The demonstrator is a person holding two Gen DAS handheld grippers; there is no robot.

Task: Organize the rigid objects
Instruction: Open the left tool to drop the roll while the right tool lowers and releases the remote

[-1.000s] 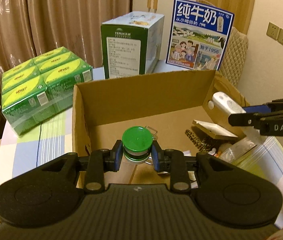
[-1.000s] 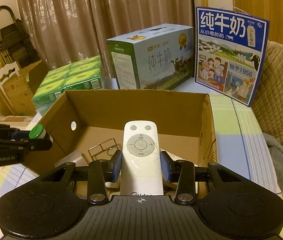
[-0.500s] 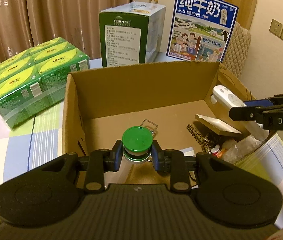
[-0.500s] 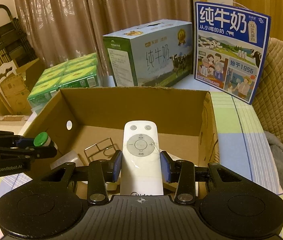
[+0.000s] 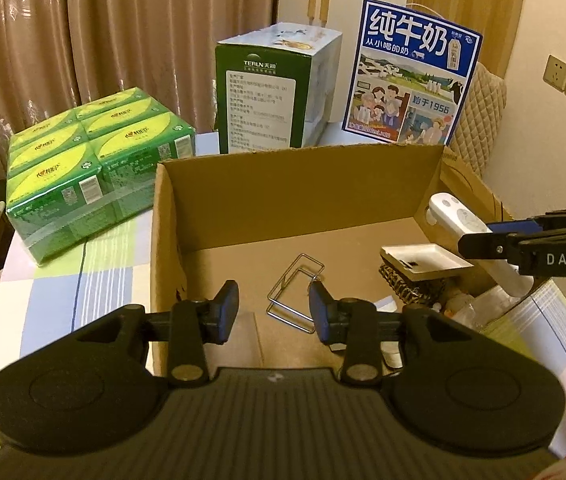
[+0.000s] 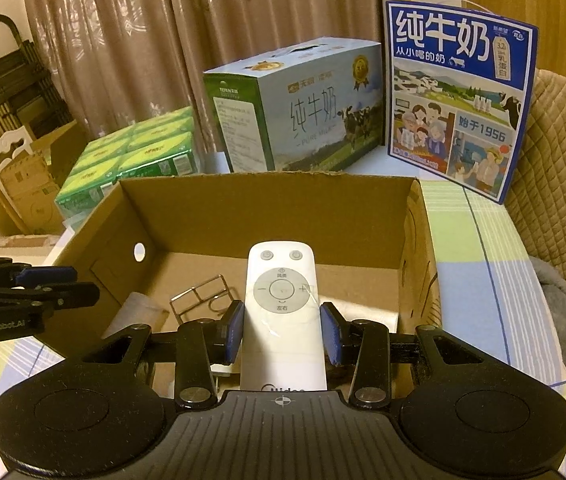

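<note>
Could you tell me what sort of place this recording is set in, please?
Most likely a room in a home, not a lab. Floor-length brown curtains hang behind a table with a checked cloth, a quilted chair back stands beside it, and retail milk cartons sit behind the cardboard box.

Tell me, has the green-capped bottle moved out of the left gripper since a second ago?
Yes. The left gripper is open and empty over the cardboard box; the bottle has gone from between its fingers, probably dropped downward into the box.

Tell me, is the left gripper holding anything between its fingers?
No: the left gripper is open, with only the box floor and a wire clip behind.
</note>
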